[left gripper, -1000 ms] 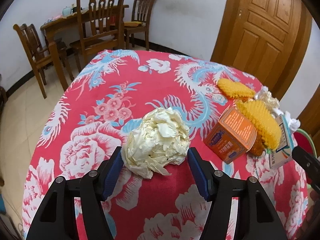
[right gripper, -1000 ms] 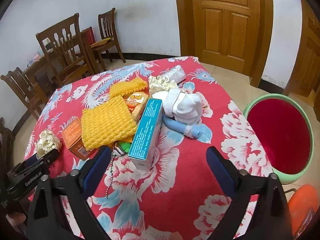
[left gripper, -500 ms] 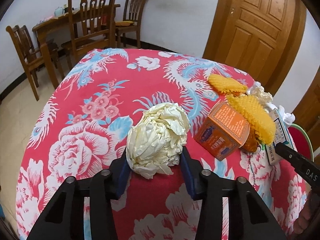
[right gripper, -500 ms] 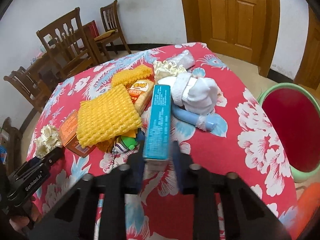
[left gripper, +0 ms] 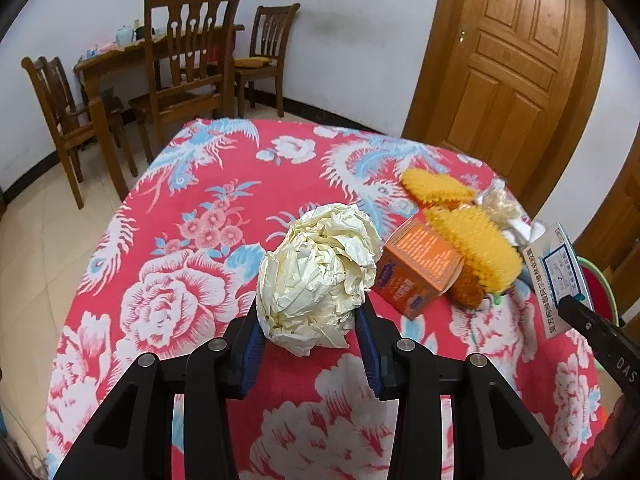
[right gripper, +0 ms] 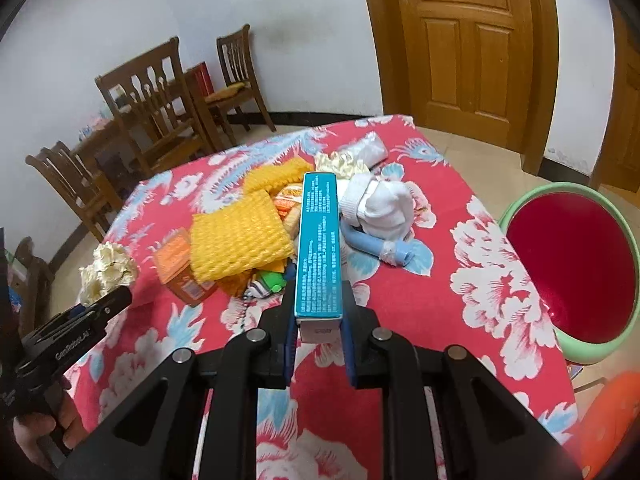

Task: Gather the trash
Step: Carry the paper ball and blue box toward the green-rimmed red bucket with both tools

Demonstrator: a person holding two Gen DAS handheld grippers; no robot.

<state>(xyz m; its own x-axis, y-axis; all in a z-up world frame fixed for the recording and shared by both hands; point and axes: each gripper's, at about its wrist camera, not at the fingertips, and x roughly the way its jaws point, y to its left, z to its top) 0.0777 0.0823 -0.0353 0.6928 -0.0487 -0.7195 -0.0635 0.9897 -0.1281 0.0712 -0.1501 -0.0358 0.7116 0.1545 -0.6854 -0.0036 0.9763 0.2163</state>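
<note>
Grippers over a red floral tablecloth point(left gripper: 168, 240): the left gripper point(left gripper: 310, 330) clamps a crumpled paper ball point(left gripper: 316, 276) between its pads; the right gripper point(right gripper: 319, 322) clamps a long blue box point(right gripper: 320, 240), with a green-rimmed red bin point(right gripper: 572, 264) to its right.

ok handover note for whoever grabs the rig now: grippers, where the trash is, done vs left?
Left gripper: shut on the crumpled paper ball, at the near left of the table.
Right gripper: shut on the blue carton, held by its near end.
Bin with red liner: beside the table on the right; nothing visible inside.
Done: both items gripped.
Left: drop both in the bin, then the orange box, yellow foam nets, white sock bundle, blue tube.
</note>
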